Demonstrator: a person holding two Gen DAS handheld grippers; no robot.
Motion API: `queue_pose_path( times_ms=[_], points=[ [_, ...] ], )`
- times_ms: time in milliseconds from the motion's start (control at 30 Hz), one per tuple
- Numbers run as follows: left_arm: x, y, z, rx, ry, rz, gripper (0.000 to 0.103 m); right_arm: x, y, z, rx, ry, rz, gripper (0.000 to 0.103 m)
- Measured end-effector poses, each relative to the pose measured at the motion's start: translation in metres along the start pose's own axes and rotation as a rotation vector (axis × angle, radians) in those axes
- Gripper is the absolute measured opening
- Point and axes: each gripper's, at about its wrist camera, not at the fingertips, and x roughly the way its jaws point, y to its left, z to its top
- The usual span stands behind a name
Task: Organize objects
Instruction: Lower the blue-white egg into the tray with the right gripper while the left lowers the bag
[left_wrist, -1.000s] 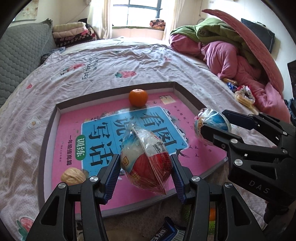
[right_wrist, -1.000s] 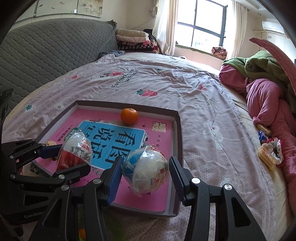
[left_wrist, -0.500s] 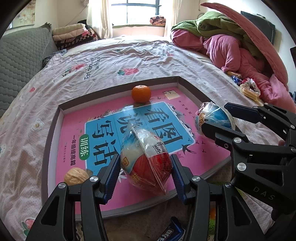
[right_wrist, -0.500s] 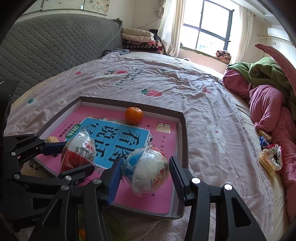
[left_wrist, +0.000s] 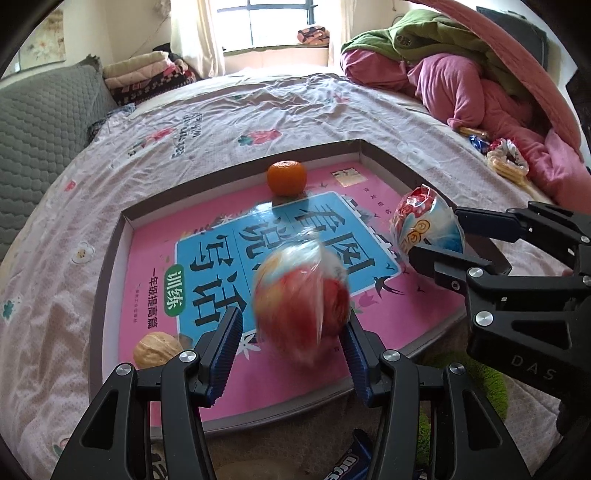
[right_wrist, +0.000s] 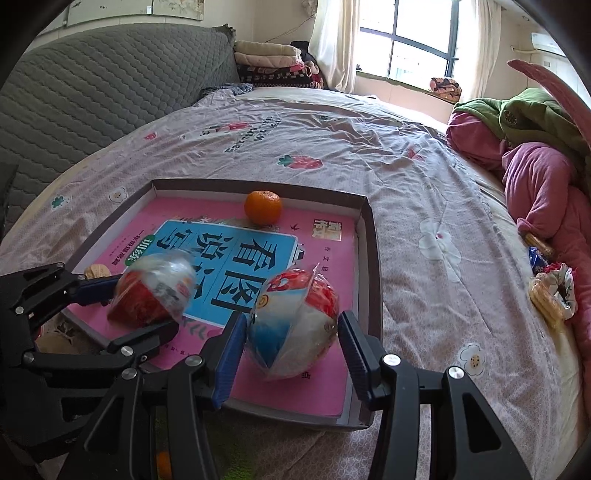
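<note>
A shallow cardboard tray (left_wrist: 110, 258) (right_wrist: 373, 258) with a pink and blue book cover as its floor lies on the bed. My left gripper (left_wrist: 293, 332) is open; a red and white wrapped ball (left_wrist: 301, 295) (right_wrist: 151, 291) is blurred between its spread fingers, over the tray's near edge. My right gripper (right_wrist: 291, 339) is open, its fingers apart from the blue, white and red wrapped ball (right_wrist: 293, 321) (left_wrist: 424, 225) between them. A tangerine (left_wrist: 287, 177) (right_wrist: 263, 207) sits at the tray's far side. A walnut (left_wrist: 157, 349) (right_wrist: 96, 271) lies at its near left.
A pile of pink and green clothes (left_wrist: 461, 74) (right_wrist: 535, 166) lies at the right of the bed. Snack packets (left_wrist: 506, 162) (right_wrist: 550, 291) lie beside it. A grey headboard (right_wrist: 92, 81) stands at the left. Dark snack wrappers (left_wrist: 347, 465) lie below the tray's near edge.
Both grippers have opened. The left ball has slipped free and is blurred in motion; the right ball has turned and dropped between the fingers. Both grippers moved forward over the tray.
</note>
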Motion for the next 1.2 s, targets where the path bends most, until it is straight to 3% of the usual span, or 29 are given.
queue_pose_path(
  times_ms=[400,1200],
  points=[
    [-0.002,0.001,-0.001,-0.017,0.001,-0.023,0.055,0.007,-0.007,-0.004,0.045,0.064,0.019,0.052],
    [-0.011,0.0,0.0,-0.021,-0.014,-0.034,0.055,-0.006,-0.015,-0.001,0.082,0.031,0.01,0.056]
  ],
)
